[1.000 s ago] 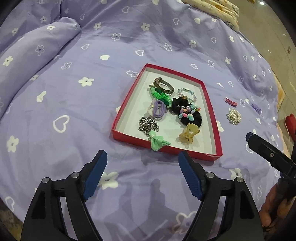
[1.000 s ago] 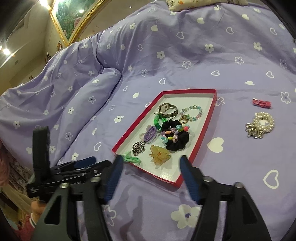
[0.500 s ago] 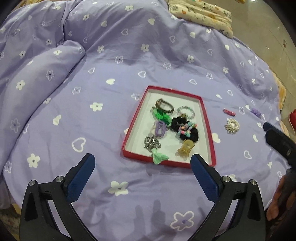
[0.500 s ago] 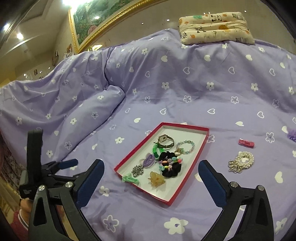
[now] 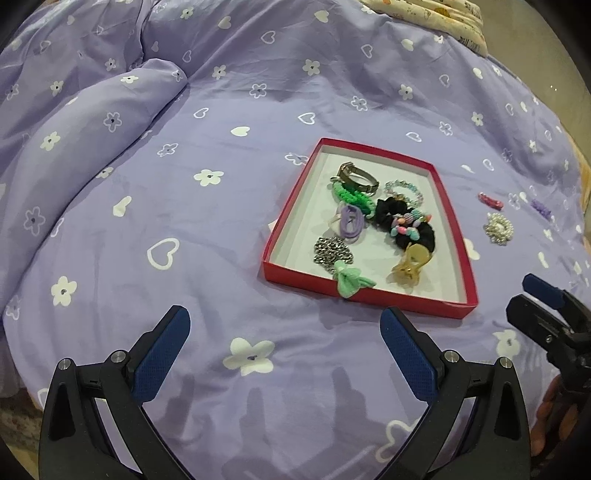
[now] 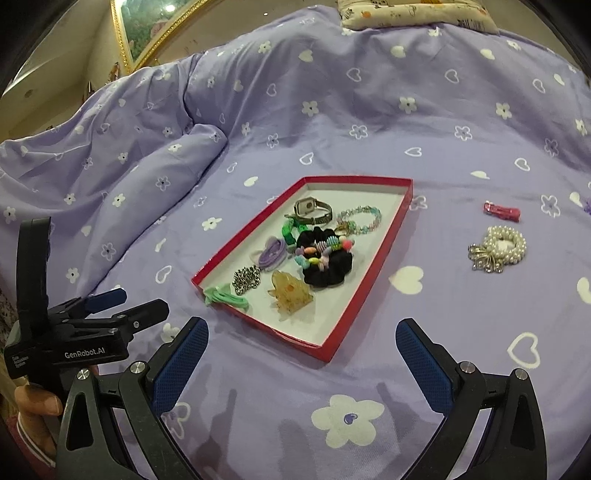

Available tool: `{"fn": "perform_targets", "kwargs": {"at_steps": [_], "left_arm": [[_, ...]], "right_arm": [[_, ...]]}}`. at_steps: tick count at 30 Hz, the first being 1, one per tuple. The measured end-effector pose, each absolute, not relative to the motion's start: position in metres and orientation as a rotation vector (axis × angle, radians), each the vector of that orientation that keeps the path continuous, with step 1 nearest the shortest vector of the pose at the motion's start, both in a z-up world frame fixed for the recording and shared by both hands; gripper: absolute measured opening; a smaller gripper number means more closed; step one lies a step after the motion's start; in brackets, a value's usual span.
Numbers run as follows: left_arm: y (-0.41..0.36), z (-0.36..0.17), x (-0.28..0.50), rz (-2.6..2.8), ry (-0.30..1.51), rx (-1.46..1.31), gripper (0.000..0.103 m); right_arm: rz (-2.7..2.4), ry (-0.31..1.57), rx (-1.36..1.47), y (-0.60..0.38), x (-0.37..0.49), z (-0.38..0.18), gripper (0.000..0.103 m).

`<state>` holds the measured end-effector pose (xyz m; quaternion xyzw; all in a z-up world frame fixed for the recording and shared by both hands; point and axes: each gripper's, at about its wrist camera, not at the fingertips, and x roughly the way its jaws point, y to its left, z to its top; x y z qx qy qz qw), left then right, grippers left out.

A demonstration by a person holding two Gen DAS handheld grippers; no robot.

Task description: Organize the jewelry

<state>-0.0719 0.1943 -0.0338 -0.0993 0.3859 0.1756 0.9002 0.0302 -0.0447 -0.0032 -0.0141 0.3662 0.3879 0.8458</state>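
A red tray [image 5: 291,195] [image 6: 373,275] with a white floor lies on the purple bedspread and holds several hair ties, bracelets, a watch and an amber claw clip [image 6: 290,295]. A mint bow [image 5: 351,281] hangs over its near rim. Outside it to the right lie a pearl bracelet [image 5: 498,228] [image 6: 498,249], a pink hair clip [image 5: 490,200] [image 6: 501,212] and a small purple piece [image 5: 540,208]. My left gripper [image 5: 284,354] is open and empty, in front of the tray. My right gripper [image 6: 301,363] is open and empty, near the tray's front corner.
The bedspread rises in a thick fold [image 5: 92,122] at the left. A patterned pillow [image 6: 417,13] lies at the far end of the bed. A gold-framed picture [image 6: 147,29] hangs on the wall behind.
Both grippers have opened wider than a second ago. After pulling back from the tray half a second ago, both are now closer to it again.
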Motion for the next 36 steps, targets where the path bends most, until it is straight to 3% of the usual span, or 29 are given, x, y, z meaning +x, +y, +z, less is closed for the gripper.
{"fn": "perform_targets", "kwargs": {"at_steps": [36], "left_arm": [[0.1887,-0.0373,-0.0721,0.387,0.785,-0.166,0.103]], "right_arm": [[0.835,0.768,-0.040,-0.0378,0.0245,-0.0056,0.103]]}}
